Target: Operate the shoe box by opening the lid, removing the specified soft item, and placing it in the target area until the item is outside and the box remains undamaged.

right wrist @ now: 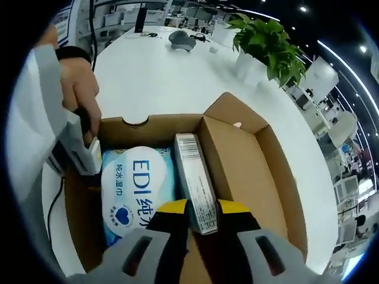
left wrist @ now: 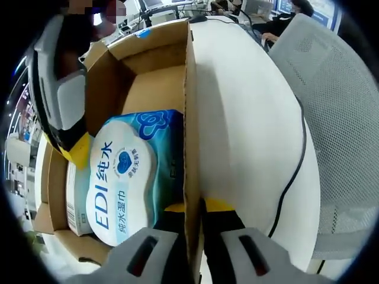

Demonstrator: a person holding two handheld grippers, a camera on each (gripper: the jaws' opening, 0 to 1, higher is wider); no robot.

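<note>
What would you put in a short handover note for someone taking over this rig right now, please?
Left gripper: fingers straddle the cardboard box's side wall, apparently steadying it.
Right gripper: inside the box, fingers on either side of the slim barcoded carton; a firm grip cannot be confirmed.
Box: flaps open, on the white table, no damage visible.
Wet wipes pack: lying in the box beside the carton.
Done: lid opened.
Left: lift the soft item out, set it in the target area, keep the box intact.

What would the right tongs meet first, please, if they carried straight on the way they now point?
The right tongs already straddle the slim white packet standing on edge in the cardboard box. Going on, they would slide along it toward the box's far wall, though depth is unclear.
</note>
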